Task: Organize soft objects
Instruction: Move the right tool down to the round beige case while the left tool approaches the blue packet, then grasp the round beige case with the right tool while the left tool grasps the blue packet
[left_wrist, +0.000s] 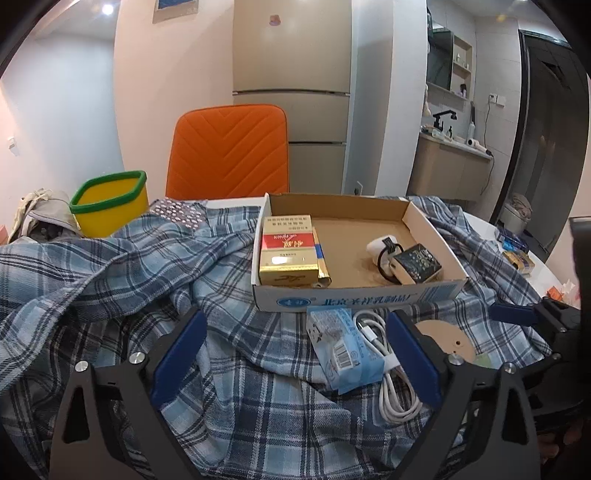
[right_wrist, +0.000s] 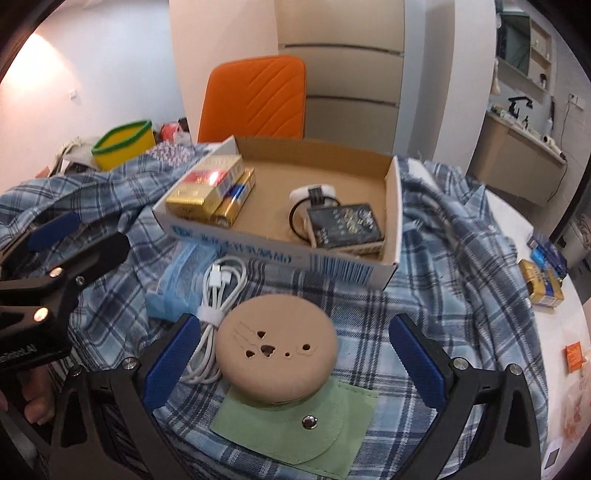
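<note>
A blue plaid shirt (left_wrist: 122, 258) lies spread over the table, also in the right wrist view (right_wrist: 436, 317). On it sit a tan round cushion-like disc (right_wrist: 277, 350), a green felt pouch (right_wrist: 295, 424), a white coiled cable (left_wrist: 391, 362) and a blue packet (left_wrist: 340, 350). My left gripper (left_wrist: 295, 358) is open above the shirt, the packet and cable between its fingers. My right gripper (right_wrist: 291, 369) is open around the tan disc, not touching it.
A shallow cardboard box (left_wrist: 354, 295) holds gold and red cartons (left_wrist: 288, 251) and a small dark box (left_wrist: 417, 262). A yellow bin with green rim (left_wrist: 110, 203) stands at the back left. An orange chair (left_wrist: 229, 147) stands behind the table. Small boxes (right_wrist: 543, 280) lie at right.
</note>
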